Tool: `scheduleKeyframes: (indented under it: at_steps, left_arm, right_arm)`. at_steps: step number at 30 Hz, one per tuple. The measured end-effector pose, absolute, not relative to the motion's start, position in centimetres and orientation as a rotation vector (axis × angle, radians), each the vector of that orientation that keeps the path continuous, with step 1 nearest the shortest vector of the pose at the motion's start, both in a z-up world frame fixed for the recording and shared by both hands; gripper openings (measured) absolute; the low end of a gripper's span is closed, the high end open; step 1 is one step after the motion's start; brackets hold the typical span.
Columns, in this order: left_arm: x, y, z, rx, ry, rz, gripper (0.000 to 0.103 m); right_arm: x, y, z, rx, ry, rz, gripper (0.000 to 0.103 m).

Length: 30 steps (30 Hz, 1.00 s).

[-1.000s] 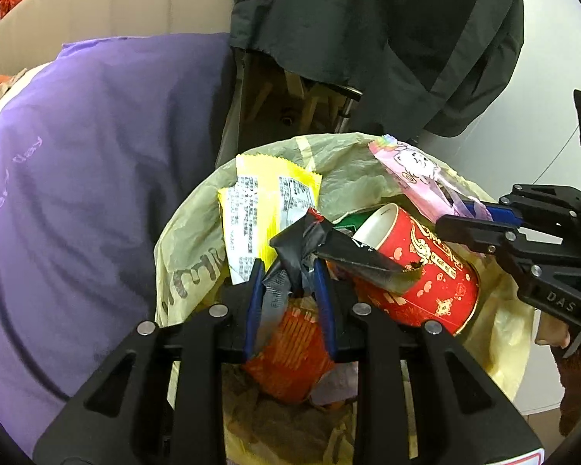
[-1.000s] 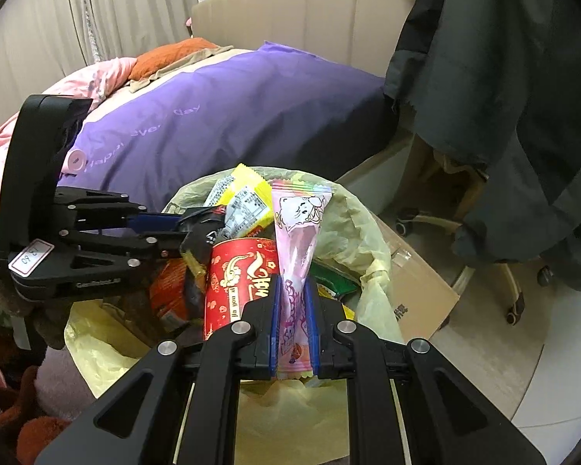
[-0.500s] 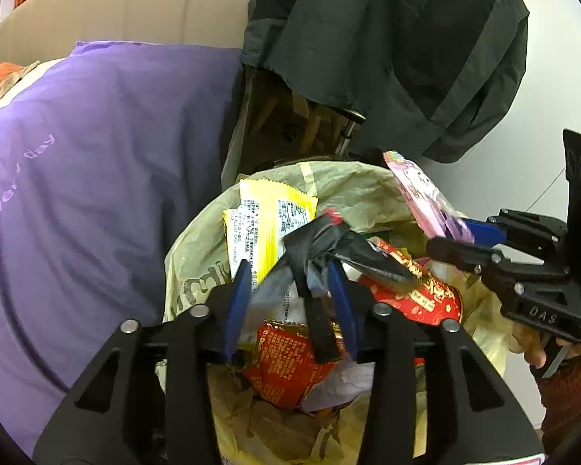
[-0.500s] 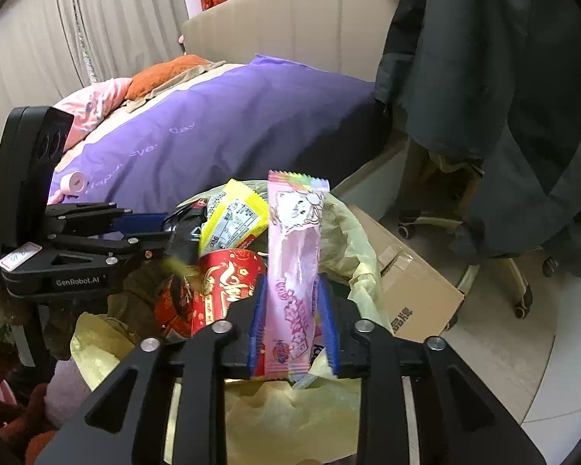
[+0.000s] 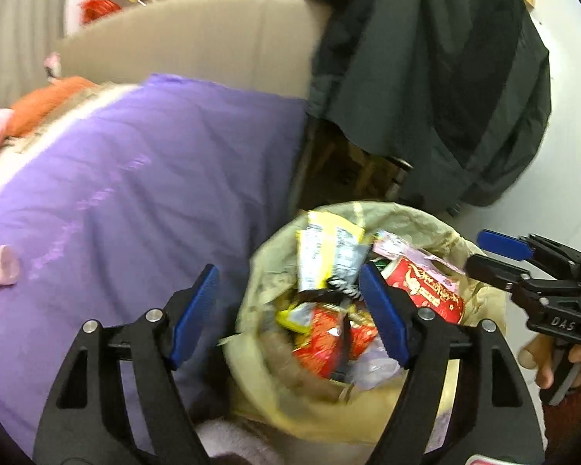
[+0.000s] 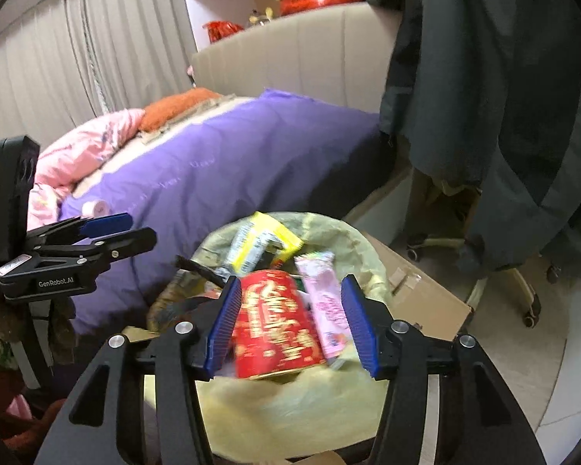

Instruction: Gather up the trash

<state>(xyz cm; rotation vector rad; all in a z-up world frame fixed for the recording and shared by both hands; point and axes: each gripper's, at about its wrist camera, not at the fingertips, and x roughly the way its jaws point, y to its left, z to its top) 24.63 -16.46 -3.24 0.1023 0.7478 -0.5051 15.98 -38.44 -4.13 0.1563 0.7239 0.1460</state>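
Left wrist view looks down on a bin lined with a yellowish bag, heaped with trash. The left gripper hangs above the bin's left rim with its jaws wide apart and nothing between them; one blue pad sits over the purple blanket, the other over the trash. Inside the bin, a yellow wrapper stands against the far rim, a black wrapper lies just below it, a red cup lies on its side toward the right rim, and a pink wrapper lies across the cup's top. Crumpled red packaging fills the middle. The right gripper reaches in from the right edge, over the bin's right rim, held by a hand.

Right wrist view shows the right gripper above the bin's near rim, jaws spread wide and holding nothing. Between and below its pads the red cup lies on its side, with the pink wrapper resting against its right side and the yellow wrapper beyond it at the far rim. The left gripper sits off to the left of the bin, above the blanket. A dark jacket hangs at the right, and a cardboard box lies just beside the bin. Both views are slightly blurred.
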Motion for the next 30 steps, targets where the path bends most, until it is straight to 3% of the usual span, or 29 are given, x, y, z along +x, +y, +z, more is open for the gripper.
scheduleKeyframes:
  at_steps: [6, 16, 30]
  left_arm:
    - [18.2, -11.3, -0.3, 0.11, 0.638, -0.327, 0.071]
    - [8.3, -4.8, 0.5, 0.129, 0.603, -0.107, 0.071]
    - [3.2, -2.1, 1.6, 0.094, 0.533, -0.104, 0.071]
  right_arm:
    - [11.6, -35.3, -1.1, 0.161, 0.618, 0.174, 0.051]
    - [4.5, -27.4, 0.3, 0.188, 0.582, 0.205, 0.051]
    - [-0.8, -22.6, 0.9, 0.064, 0.538, 0.151, 0.051]
